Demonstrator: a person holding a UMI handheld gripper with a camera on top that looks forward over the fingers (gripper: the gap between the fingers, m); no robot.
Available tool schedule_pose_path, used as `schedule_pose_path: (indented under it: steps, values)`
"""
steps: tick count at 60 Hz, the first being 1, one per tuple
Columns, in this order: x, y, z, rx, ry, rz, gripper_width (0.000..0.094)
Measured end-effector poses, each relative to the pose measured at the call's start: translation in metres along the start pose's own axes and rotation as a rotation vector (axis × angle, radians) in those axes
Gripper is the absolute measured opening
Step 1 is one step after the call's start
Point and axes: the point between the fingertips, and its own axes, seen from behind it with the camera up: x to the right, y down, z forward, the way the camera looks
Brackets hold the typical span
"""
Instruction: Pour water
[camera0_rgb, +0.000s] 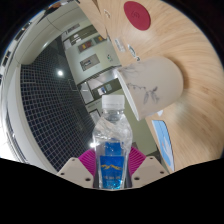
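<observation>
Bottle (111, 140), a clear plastic water bottle with a white cap and a blue label, sits clamped in the claw (112, 168), with both pink pads (92, 158) pressed against its labelled lower body. Its capped neck points ahead along the fingers toward a white cup (150, 82), which appears tilted in this view just beyond the cap, on a light wooden counter (195, 70) bearing a red round disc (136, 13). A dark tiled floor (45, 100) and white furniture (85, 48) lie beyond, to the side.
</observation>
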Motion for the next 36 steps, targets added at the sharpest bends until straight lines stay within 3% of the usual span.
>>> schedule_pose_path:
  steps: [7, 12, 17, 23, 30, 36]
  values:
    - [-0.008, 0.018, -0.002, -0.045, 0.013, -0.053, 0.0369]
    - [-0.043, 0.035, -0.018, -0.116, -0.042, -0.276, 0.0370]
    - [-0.097, 0.019, -0.028, -0.077, -0.135, -0.656, 0.0373]
    - [-0.147, -0.031, -0.028, 0.078, -0.136, -1.139, 0.0373]
    - [-0.166, -0.128, -0.041, 0.263, 0.044, -1.600, 0.0372]
    - [-0.125, -0.222, -0.063, 0.294, 0.315, -1.858, 0.0372]
